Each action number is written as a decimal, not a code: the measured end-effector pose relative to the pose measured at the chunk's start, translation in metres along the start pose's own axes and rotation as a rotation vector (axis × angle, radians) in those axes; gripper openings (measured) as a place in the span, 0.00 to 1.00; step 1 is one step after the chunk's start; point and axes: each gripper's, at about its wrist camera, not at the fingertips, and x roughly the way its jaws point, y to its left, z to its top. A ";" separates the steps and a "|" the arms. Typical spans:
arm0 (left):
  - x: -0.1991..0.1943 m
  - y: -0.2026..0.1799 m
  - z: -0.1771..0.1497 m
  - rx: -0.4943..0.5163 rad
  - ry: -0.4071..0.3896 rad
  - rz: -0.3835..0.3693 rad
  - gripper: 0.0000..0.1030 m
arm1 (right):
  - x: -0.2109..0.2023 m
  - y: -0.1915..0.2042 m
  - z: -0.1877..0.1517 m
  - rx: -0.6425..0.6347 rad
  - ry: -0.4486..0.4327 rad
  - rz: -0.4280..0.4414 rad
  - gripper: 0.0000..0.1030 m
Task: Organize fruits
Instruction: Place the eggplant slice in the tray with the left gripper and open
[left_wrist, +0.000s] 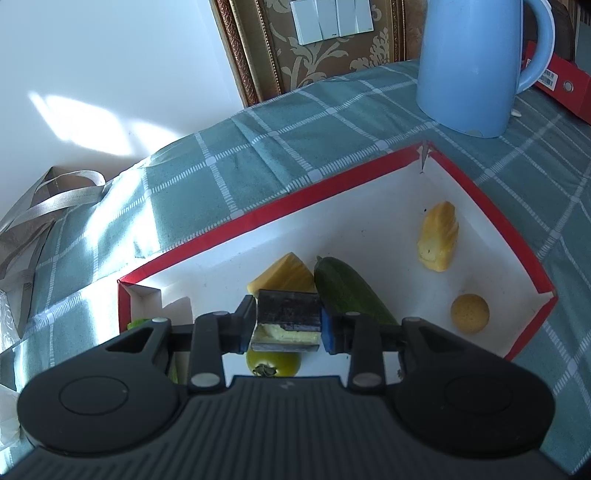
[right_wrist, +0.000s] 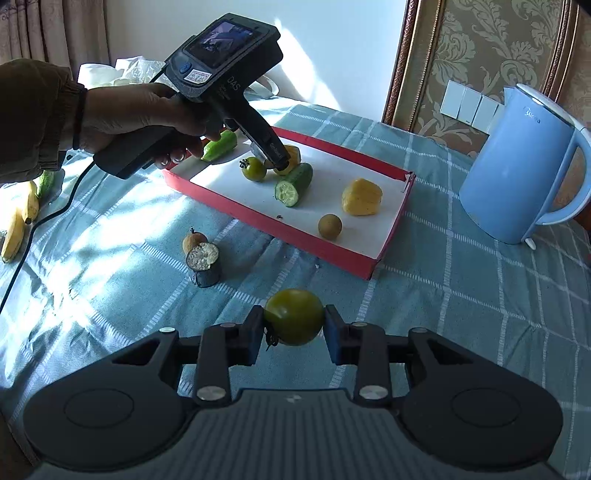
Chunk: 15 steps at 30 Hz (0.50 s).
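Note:
My left gripper (left_wrist: 288, 325) is shut on a dark-skinned, pale-fleshed fruit chunk (left_wrist: 288, 314) and holds it over the red-rimmed white tray (left_wrist: 258, 218). In the tray lie a cucumber piece (left_wrist: 347, 291), two yellow pineapple chunks (left_wrist: 437, 236) (left_wrist: 284, 275), a small round yellow fruit (left_wrist: 470, 314) and a green tomato (left_wrist: 273, 363). My right gripper (right_wrist: 294, 328) is shut on a green tomato (right_wrist: 294, 317) above the cloth, in front of the tray (right_wrist: 332, 254). The left gripper (right_wrist: 275, 155) also shows in the right wrist view, low over the tray's left part.
A blue kettle (right_wrist: 517, 166) stands right of the tray. On the checked cloth lie a second dark chunk (right_wrist: 203, 264), a small brown fruit (right_wrist: 192, 240), bananas (right_wrist: 18, 221), a green pepper (right_wrist: 219, 146) and a cable (right_wrist: 48, 218). A red box (left_wrist: 561, 85) is behind the kettle.

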 end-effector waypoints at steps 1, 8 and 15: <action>0.000 0.001 0.000 -0.003 -0.004 0.019 0.48 | 0.000 -0.001 0.003 0.002 -0.005 -0.001 0.32; -0.021 0.013 -0.006 -0.011 -0.055 0.041 0.53 | 0.009 -0.004 0.029 -0.011 -0.053 -0.002 0.32; -0.072 0.037 -0.039 -0.097 -0.111 0.066 0.74 | 0.043 -0.026 0.065 0.017 -0.090 -0.012 0.32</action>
